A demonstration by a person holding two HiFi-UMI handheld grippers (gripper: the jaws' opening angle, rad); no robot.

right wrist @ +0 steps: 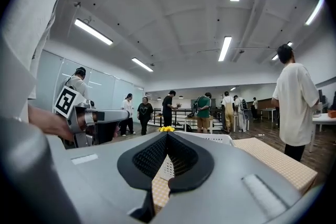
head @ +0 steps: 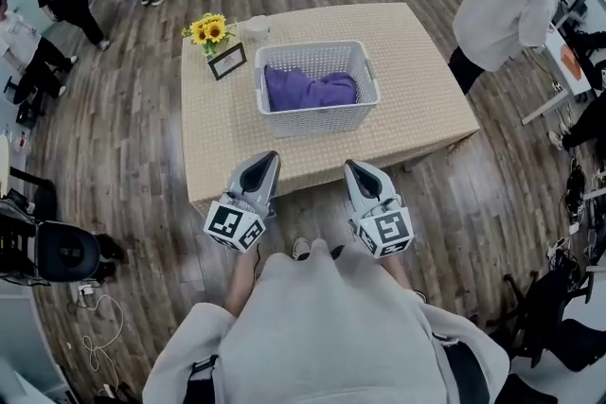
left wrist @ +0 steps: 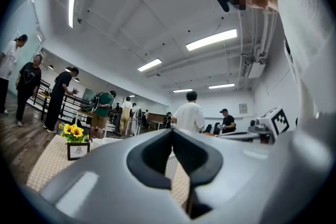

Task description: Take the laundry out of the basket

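Plastic basket [head: 317, 120] w/ soft purple cloth [head: 308, 90]; wood floor [head: 123, 156].

Your right gripper [right wrist: 167, 136] had its grey jaws closed together on nothing. Just beyond them stood the white lattice plastic basket [right wrist: 210, 137] on the beige cloth-covered table [right wrist: 268, 156], with yellow sunflowers [right wrist: 167, 128] farther off.

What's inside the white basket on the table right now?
A crumpled purple cloth lies in the basket, spread across most of the inside. The basket's floor, and anything lying under the cloth, is covered.
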